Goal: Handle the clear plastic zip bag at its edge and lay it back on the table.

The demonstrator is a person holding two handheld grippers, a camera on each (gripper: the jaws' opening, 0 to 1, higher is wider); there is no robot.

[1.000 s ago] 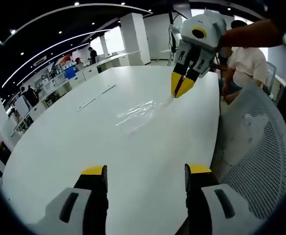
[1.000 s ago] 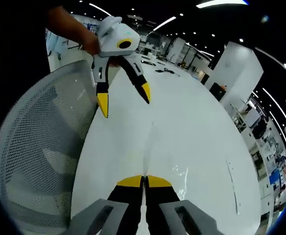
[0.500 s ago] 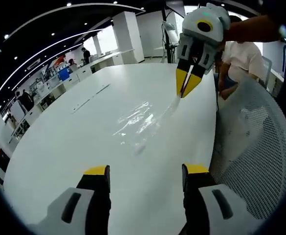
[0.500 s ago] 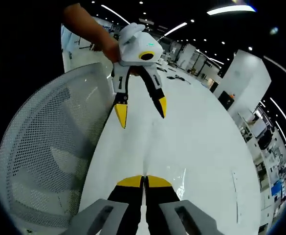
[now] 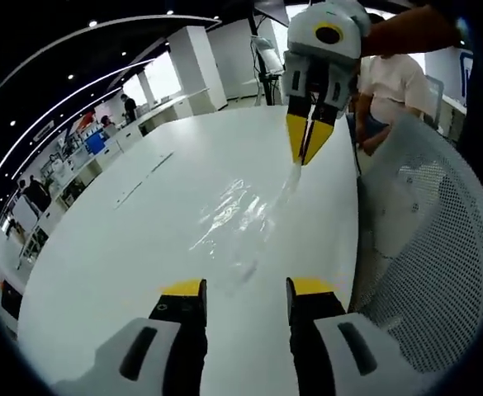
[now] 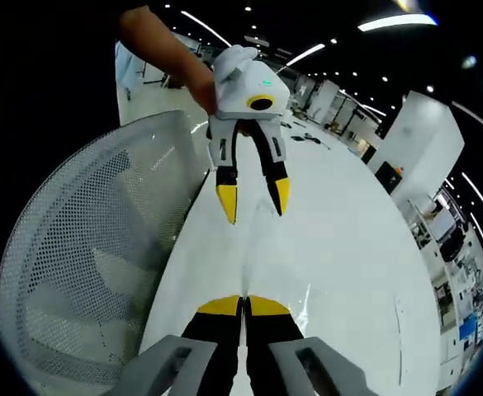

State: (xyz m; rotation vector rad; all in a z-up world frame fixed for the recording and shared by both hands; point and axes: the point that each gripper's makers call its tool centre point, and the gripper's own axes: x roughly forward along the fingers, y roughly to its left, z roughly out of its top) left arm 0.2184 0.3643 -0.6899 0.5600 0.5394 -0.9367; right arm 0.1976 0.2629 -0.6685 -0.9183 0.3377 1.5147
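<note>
1. The right gripper [image 5: 309,153], jaws pinched together, grips the bag [image 5: 239,210] at its far edge.
2. The bag stretches lengthwise along the table [image 5: 125,239] towards the left gripper [image 5: 245,290], which hovers parted and empty.

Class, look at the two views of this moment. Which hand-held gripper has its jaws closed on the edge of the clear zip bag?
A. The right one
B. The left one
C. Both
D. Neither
A: in the left gripper view the right hand-held gripper has its yellow jaws shut on the bag edge, lifting it off the table, while the left hand-held gripper hangs open.
</note>
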